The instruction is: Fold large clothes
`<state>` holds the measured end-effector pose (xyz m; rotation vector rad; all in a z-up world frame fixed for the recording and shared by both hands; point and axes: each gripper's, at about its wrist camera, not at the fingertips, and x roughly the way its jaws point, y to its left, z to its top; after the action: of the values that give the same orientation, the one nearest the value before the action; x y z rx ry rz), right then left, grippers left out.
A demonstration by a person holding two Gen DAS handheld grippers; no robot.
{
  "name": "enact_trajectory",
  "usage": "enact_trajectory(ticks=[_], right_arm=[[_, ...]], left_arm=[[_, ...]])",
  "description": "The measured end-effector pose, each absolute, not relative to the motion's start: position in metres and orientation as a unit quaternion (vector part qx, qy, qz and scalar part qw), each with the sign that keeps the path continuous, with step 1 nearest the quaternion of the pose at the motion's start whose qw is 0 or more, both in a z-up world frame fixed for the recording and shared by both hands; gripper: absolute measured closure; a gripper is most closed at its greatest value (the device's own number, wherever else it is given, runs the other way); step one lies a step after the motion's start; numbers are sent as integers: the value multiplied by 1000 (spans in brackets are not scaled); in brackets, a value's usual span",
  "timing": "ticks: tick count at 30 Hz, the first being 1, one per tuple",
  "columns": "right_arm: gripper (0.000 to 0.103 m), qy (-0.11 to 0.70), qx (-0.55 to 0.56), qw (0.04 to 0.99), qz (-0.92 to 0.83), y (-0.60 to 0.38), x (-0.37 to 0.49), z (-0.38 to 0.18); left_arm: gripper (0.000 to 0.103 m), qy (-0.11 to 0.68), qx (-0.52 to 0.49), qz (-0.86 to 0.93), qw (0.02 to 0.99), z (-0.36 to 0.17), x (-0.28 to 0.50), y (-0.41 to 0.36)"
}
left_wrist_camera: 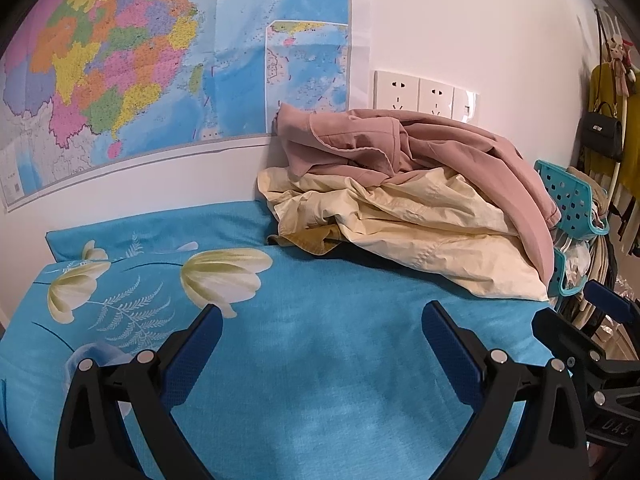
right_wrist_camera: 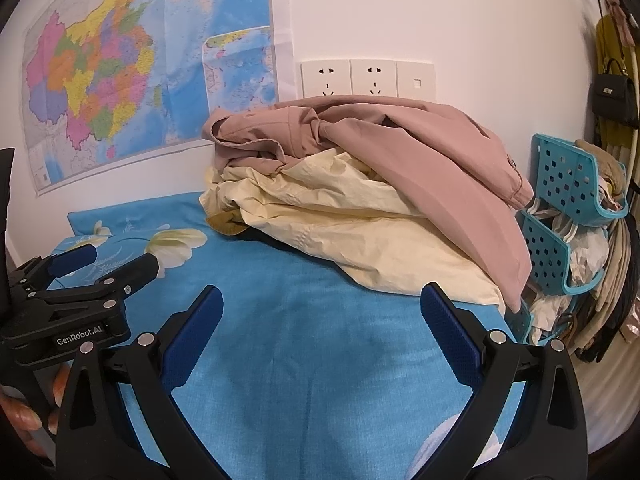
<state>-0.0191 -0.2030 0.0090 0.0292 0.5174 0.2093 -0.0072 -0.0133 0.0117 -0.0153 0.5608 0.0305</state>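
Both claws — left claw (left_wrist_camera: 322, 318), right claw (right_wrist_camera: 321, 300) — spread apart, empty, above blue bedsheet (left_wrist_camera: 320, 360). Pink garment (left_wrist_camera: 420, 148) lies crumpled atop cream garment (left_wrist_camera: 400, 216) against wall, beside teal basket (left_wrist_camera: 572, 196).

Both wrist views are evenly and fairly brightly lit by soft indoor light, with only a faint shadow under the heap of clothes (left_wrist_camera: 404, 196) on the blue bedsheet (left_wrist_camera: 320, 360). Strong fisheye distortion bends the wall map (left_wrist_camera: 160, 60) and darkens the corners into black vignettes. The centre is sharp, while the hanging bags (right_wrist_camera: 614, 96) at the right edge look smeared.
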Motion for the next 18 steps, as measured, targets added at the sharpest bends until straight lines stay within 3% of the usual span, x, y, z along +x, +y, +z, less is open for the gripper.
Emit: enact_trajectory(ticks=[18], right_arm=[[5,259,14,960,107,-199,-17,7]], left_arm=[[6,278,-9,15,961,11,-6,-14]])
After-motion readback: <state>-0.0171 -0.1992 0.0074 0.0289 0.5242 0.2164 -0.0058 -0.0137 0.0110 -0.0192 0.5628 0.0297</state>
